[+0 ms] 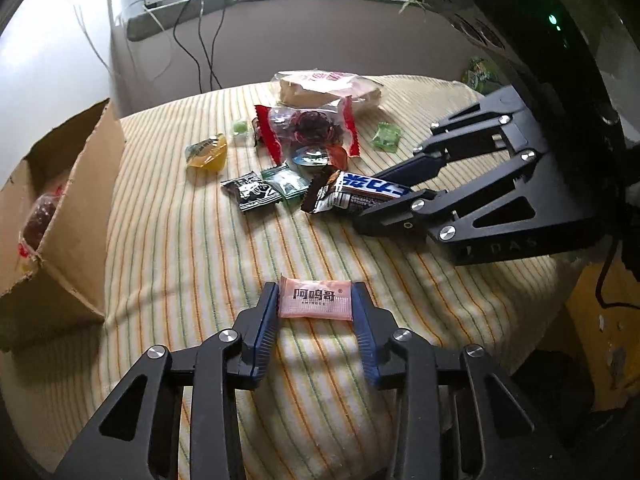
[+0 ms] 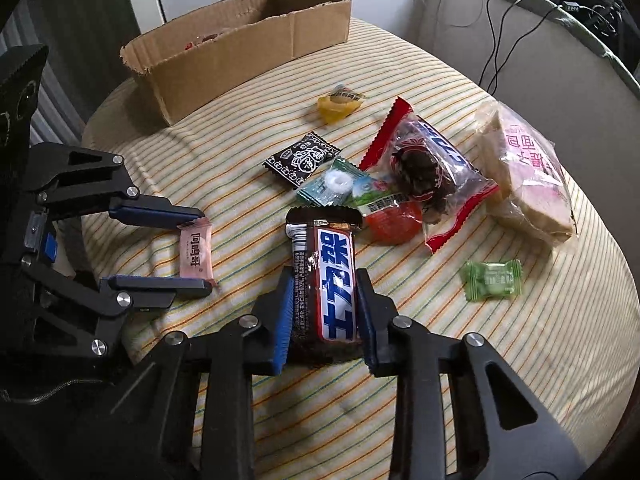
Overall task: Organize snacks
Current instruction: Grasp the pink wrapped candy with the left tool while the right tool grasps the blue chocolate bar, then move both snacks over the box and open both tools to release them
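Fingers of the left gripper stand narrow and press both short ends of a small pink candy packet lying on the striped cloth. The right gripper clamps a brown chocolate bar between its blue pads. The cardboard box stands at the cloth's far edge.

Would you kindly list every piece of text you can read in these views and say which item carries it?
"阿鸣哥": pink packet between the left gripper pads.
"士力架": brown chocolate bar in the right gripper.
"DAS": faint, on the right gripper's body in the left wrist view.
Black candy wrapper, bread bag, green candy: print too blurred to read.
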A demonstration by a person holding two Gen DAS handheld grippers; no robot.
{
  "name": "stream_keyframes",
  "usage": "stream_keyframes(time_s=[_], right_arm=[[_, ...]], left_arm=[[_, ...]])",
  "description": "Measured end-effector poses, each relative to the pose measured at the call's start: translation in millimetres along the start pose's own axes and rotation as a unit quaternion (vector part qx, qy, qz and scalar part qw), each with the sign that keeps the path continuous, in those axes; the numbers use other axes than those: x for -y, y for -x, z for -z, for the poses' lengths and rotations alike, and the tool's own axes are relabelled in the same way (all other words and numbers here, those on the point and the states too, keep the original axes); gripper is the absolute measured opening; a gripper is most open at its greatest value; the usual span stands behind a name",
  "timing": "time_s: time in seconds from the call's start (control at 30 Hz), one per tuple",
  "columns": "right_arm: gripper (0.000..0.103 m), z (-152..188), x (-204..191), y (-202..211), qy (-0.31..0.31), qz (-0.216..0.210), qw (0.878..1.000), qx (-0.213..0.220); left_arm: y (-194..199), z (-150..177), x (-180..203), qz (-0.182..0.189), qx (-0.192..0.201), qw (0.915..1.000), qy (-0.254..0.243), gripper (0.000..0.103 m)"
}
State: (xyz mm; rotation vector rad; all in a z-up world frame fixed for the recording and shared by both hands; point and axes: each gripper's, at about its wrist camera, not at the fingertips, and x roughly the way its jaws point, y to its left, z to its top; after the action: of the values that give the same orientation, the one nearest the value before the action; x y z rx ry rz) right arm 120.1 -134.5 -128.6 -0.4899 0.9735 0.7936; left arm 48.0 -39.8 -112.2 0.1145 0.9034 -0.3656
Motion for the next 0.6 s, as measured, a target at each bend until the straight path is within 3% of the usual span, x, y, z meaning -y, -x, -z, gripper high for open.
stream_keyframes(time_s=[0.6], right_arm=[[0.029,-4,-6,29,-0.022,0.013,0.999,0.036]], left_arm=[[31,-20,-15,-0.001,0.048,0.9985,0.025,0.034]])
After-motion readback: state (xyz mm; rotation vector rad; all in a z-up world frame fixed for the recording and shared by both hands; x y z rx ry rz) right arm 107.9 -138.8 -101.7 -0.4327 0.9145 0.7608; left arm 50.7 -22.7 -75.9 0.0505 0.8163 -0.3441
